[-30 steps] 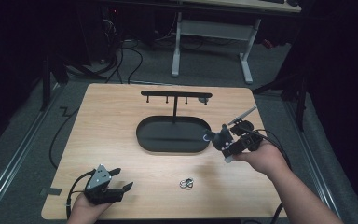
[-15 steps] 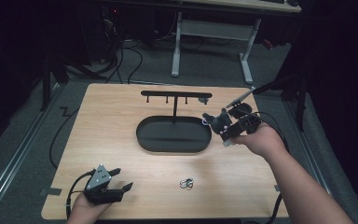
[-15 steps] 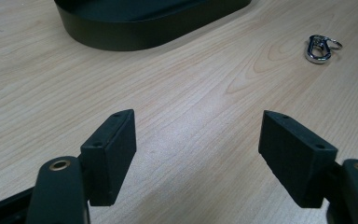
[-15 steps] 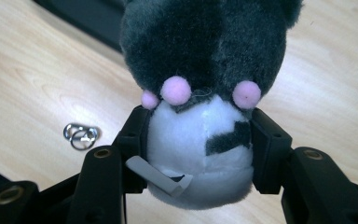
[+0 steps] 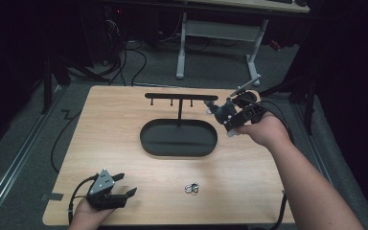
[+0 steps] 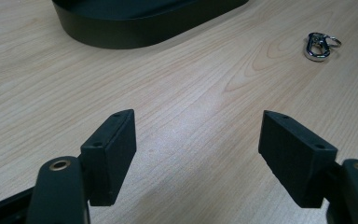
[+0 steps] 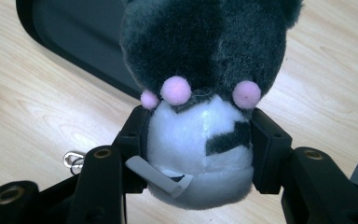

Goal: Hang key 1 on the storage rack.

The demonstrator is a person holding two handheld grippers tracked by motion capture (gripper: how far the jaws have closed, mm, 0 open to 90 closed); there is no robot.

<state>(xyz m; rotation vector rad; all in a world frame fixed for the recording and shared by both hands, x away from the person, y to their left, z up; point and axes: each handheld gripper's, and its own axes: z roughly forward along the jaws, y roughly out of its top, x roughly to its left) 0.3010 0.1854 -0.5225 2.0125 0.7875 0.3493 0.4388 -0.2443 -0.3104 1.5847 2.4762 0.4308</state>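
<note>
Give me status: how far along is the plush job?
Done: the right gripper has the plush toy clamped between its jaws, lifted off the table. In hand: carrying it by the rack above the black tray. Left: placing it, probably there; the metal clip lies untouched and the left gripper is open.

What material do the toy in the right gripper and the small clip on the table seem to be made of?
Toy: soft plush, apparently synthetic fur in grey and white with pink pompoms; fuzzy fibres show at its edges, and a fabric tag.
Clip: likely polished metal; it is silvery with bright reflections, and a thin ring is attached.
</note>
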